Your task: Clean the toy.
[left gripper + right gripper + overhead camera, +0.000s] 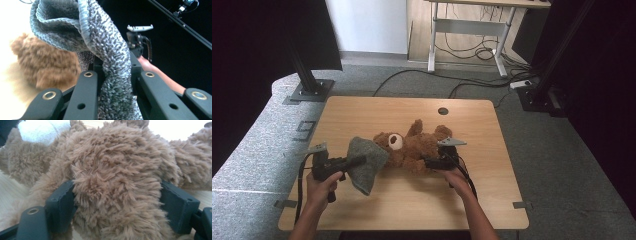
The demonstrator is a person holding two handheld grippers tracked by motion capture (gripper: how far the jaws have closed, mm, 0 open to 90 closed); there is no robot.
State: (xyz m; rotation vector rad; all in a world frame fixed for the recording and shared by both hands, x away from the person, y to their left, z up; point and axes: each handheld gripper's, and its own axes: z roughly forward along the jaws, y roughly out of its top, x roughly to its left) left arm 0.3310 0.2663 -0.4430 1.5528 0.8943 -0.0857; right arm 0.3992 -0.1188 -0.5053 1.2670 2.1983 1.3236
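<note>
Left claw (357, 161) clamped on grey knit hat (366, 162), hat hanging from it just above the desk (412, 200), opening toward the bear's head. Right claw (428, 162) closed around a limb of the brown teddy bear (412, 147). Bear lies mid-desk, long axis left-right, head to the left, touching the hat.

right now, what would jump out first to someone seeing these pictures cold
A brown teddy bear lying on its back mid-table draws the eye first, with the right claw shut on one furry limb. Next is the grey knitted hat pinched in the left claw, held beside the bear's head.
</note>
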